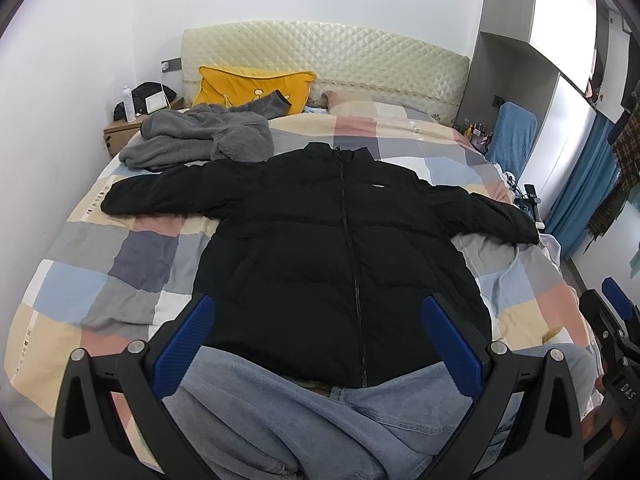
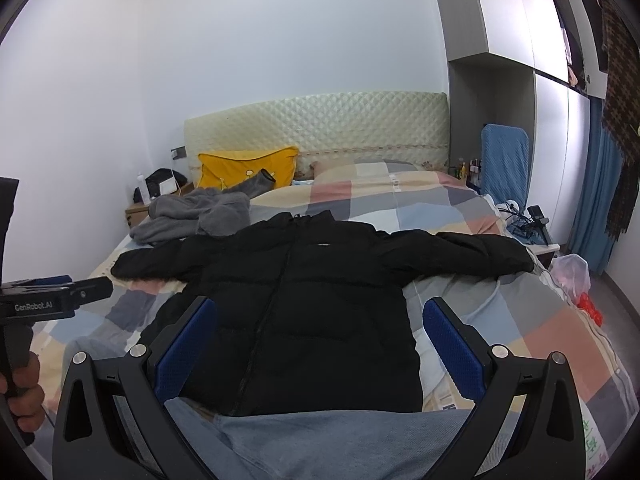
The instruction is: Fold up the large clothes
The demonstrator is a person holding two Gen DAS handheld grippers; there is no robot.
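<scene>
A black puffer jacket lies flat and zipped on the checked bed cover, front up, both sleeves spread out sideways. It also shows in the right wrist view. Light blue jeans lie at the near edge, partly under the jacket's hem, and show in the right wrist view. My left gripper is open and empty above the jacket's hem. My right gripper is open and empty above the same hem.
A grey fleece garment lies at the back left near a yellow pillow. A padded headboard stands behind. A wooden nightstand is at the left. A blue curtain and a wardrobe are at the right.
</scene>
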